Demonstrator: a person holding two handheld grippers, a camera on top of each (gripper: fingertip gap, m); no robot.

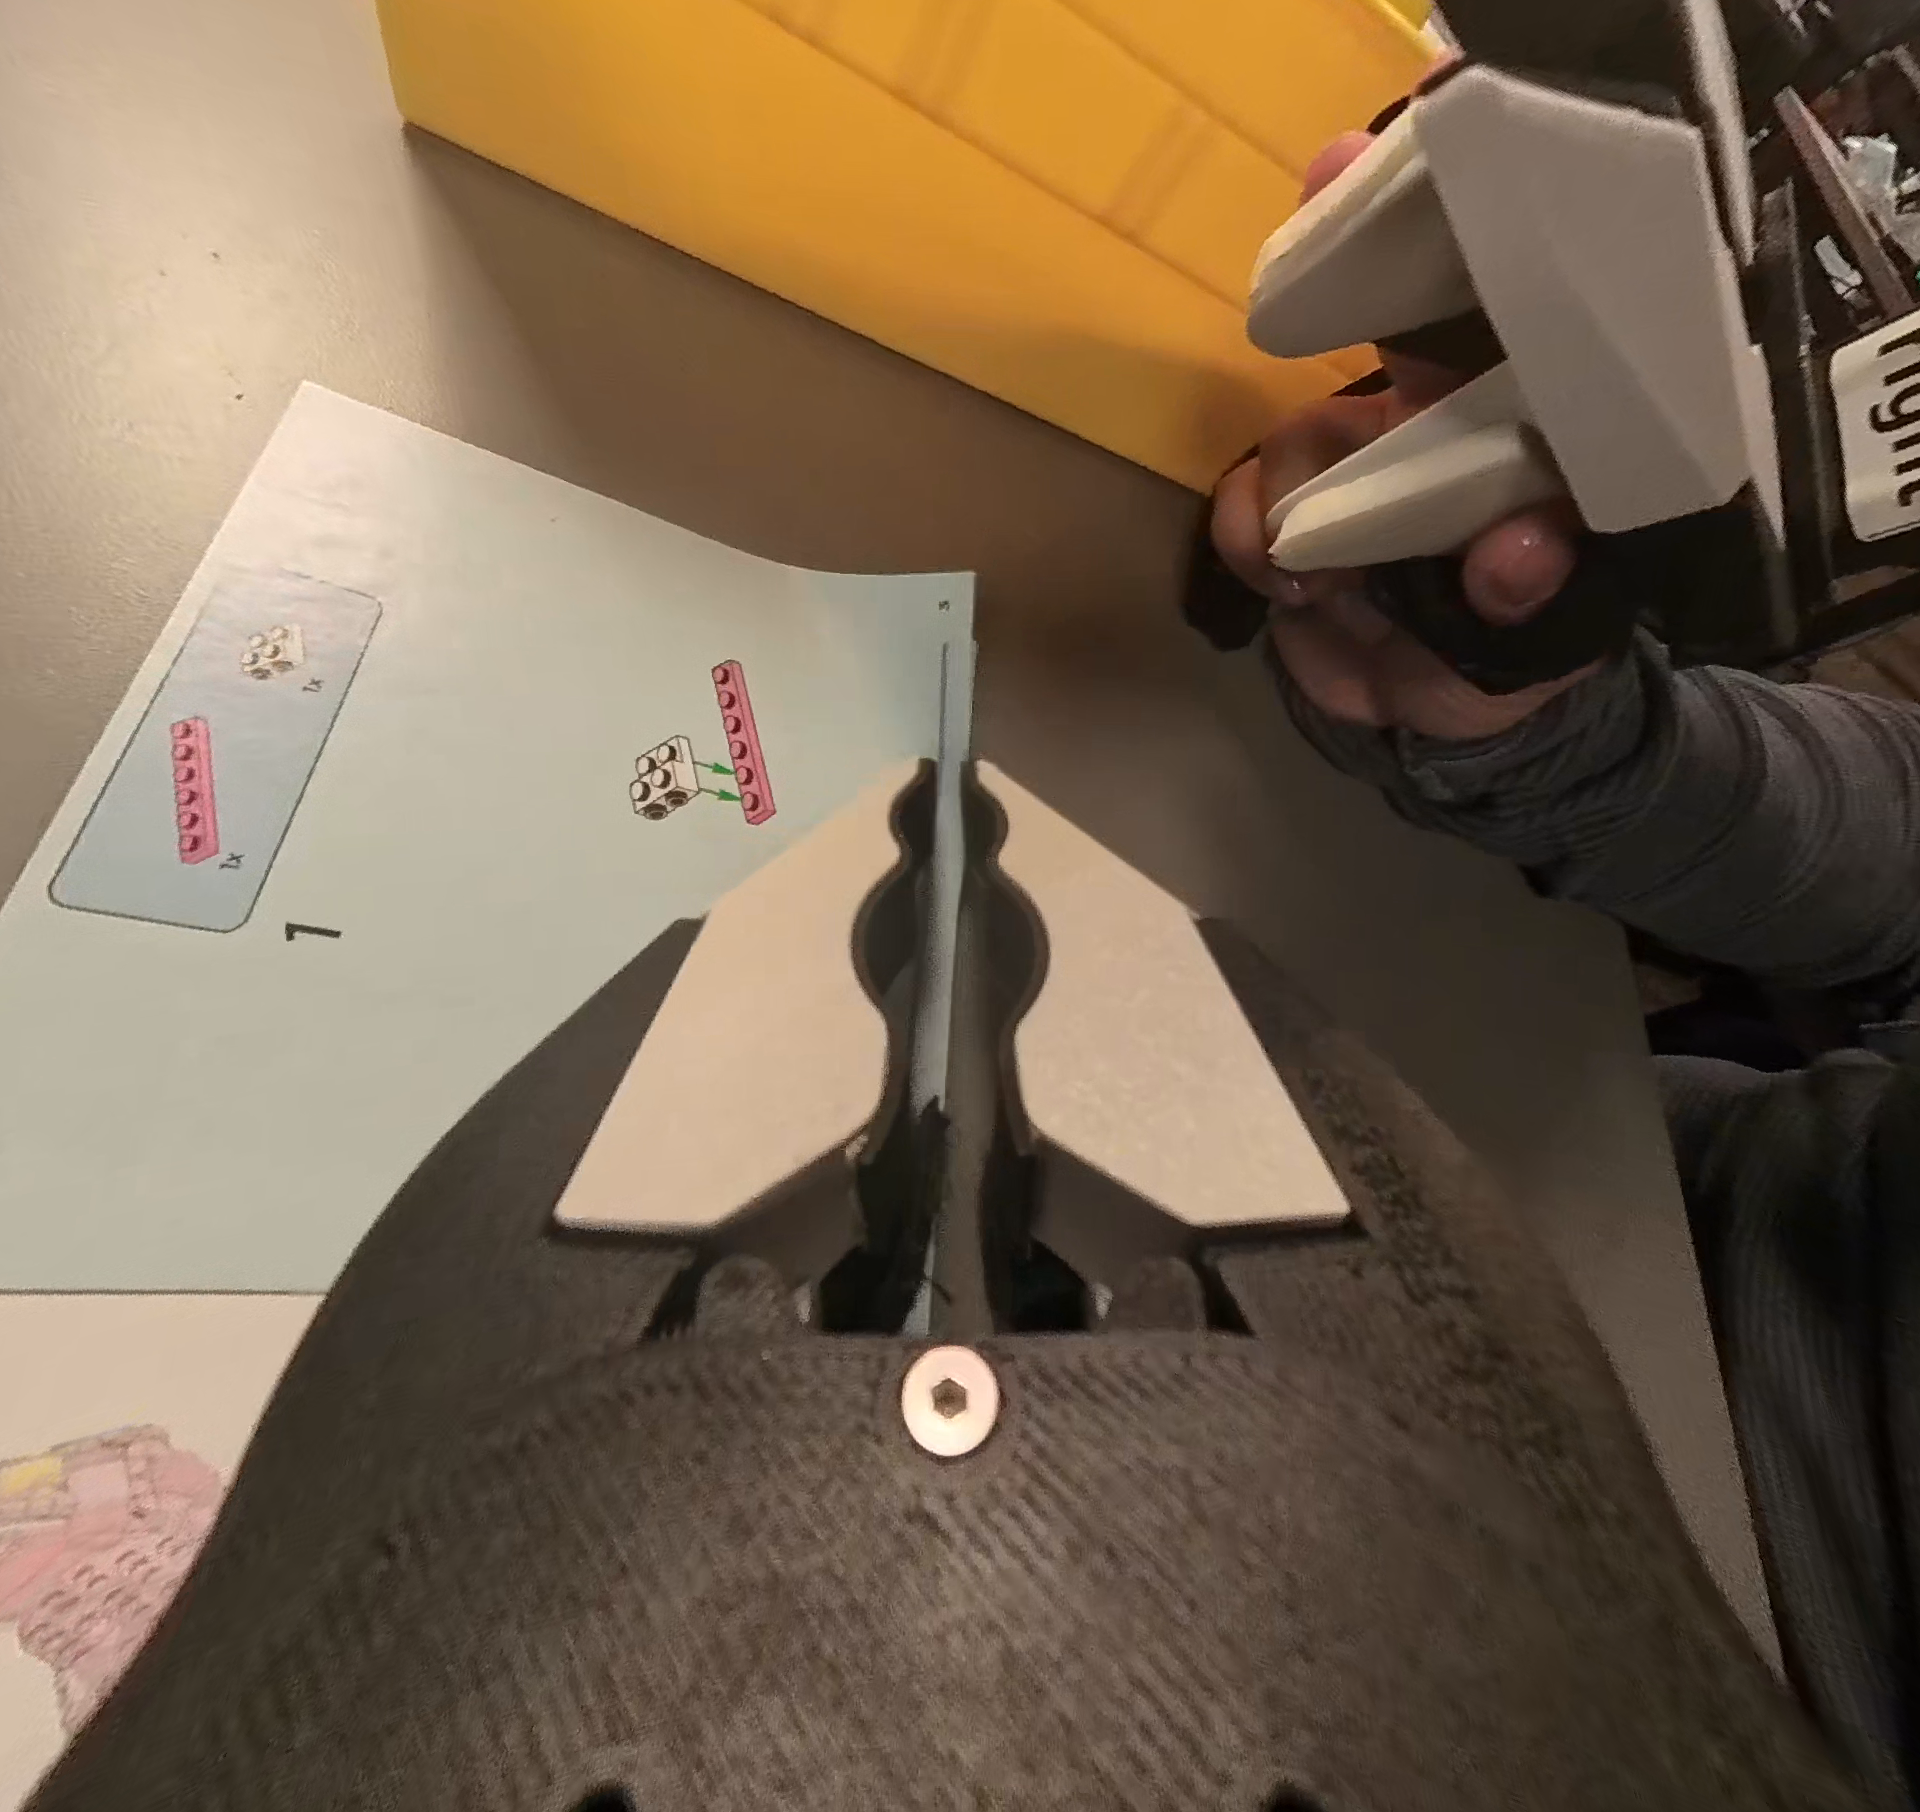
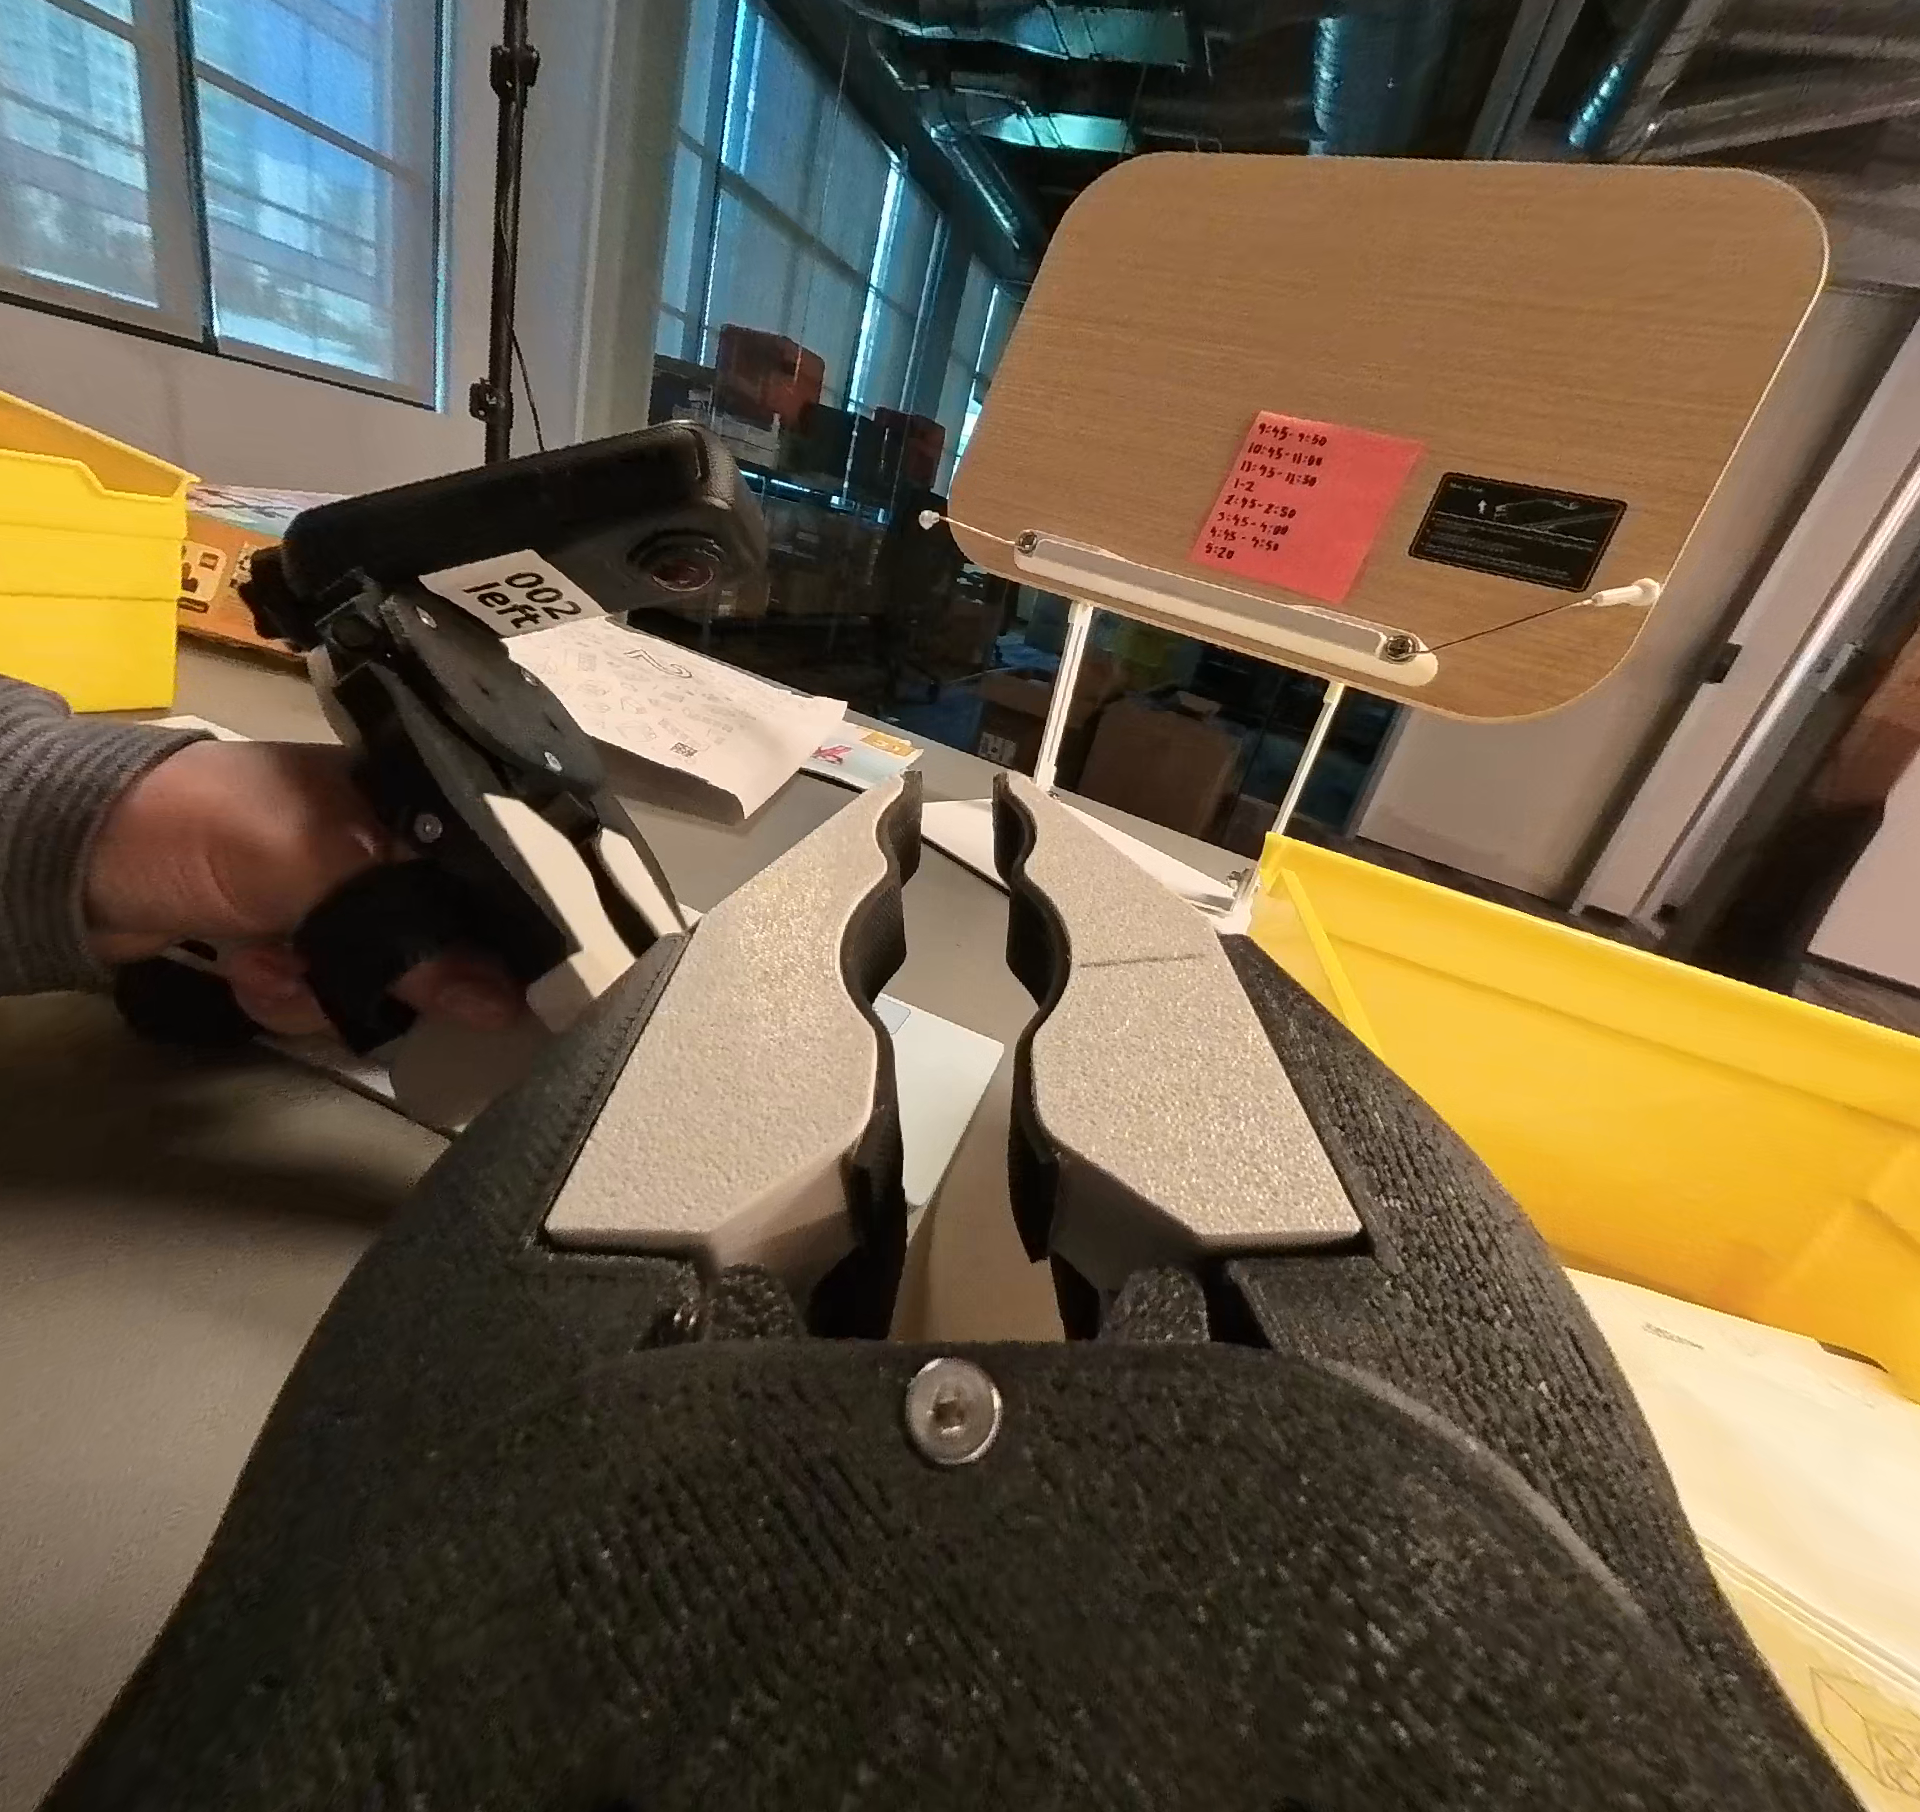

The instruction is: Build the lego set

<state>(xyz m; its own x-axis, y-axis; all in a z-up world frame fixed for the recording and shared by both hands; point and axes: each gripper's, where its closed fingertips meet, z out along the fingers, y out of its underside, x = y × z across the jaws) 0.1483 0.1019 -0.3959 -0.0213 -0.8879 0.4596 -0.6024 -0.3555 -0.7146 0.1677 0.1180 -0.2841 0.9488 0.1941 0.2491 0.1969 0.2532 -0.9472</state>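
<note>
Paper fills the lower middle of the left wrist view: the left gripper [image 1: 948, 775] has its two fingers pressed together on the edge of a page of the pale blue instruction booklet [image 1: 499, 723], which runs edge-on between the pads while the rest of the open booklet lies across the left half of the frame on the grey table [image 1: 208, 204]. That page looks lifted and curled rather than flat, so a page turn seems begun and not finished. A yellow bin [image 1: 935, 100] stands at the top of the frame.

At the upper right of that view the right gripper [image 1: 1273, 422] hangs in a hand with its white fingers apart; nothing is between them.

Only the right wrist view shows the room beyond: the right gripper's fingers [image 2: 790, 983], slightly spread and empty, pointing toward a wooden book stand [image 2: 1455, 328] at upper right bearing a pink sticky note [image 2: 1304, 505], a folded white leaflet [image 2: 686, 723] at centre left, and another yellow bin [image 2: 1558, 1035] at right. It does not show the pinched page.
</note>
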